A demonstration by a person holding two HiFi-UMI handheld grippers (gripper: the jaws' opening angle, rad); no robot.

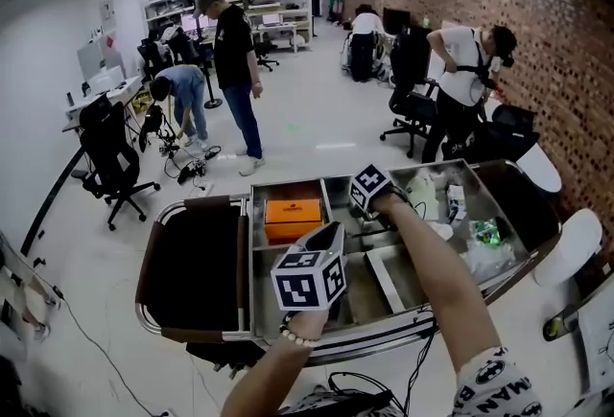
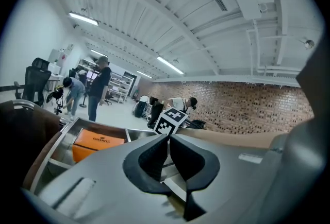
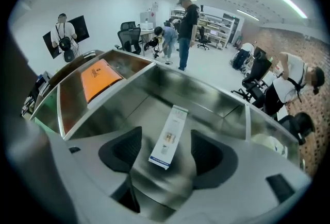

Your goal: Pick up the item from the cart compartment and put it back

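Nearest you, your left gripper (image 2: pixel 167 136) is closed up: the pads meet with barely a slit between them and nothing is in there. It points almost level over the cart (image 1: pixel 251 290). Its own view looks past the jaw tips to the marker cube (image 2: pixel 170 120) riding on your right gripper (image 3: pixel 165 134), and off to the left to the orange box (image 2: pixel 95 143).

The head view shows your right arm reaching down into the middle of the steel tray, but the cube and wrist cover what lies under the jaws. Only the right gripper view gives you that: the jaws stand wide apart, and a slim white carton (image 3: pixel 169 137) lies flat on the floor of the compartment (image 3: pixel 216 99), framed between the two pads with neither pressing on it. You hold nothing there. The orange box sits one bay over, beyond a steel divider.

Farther out, the head view takes in a person in a black T-shirt (image 1: pixel 233 51) standing on the pale floor, and the brick wall (image 1: pixel 537 41) along the right.
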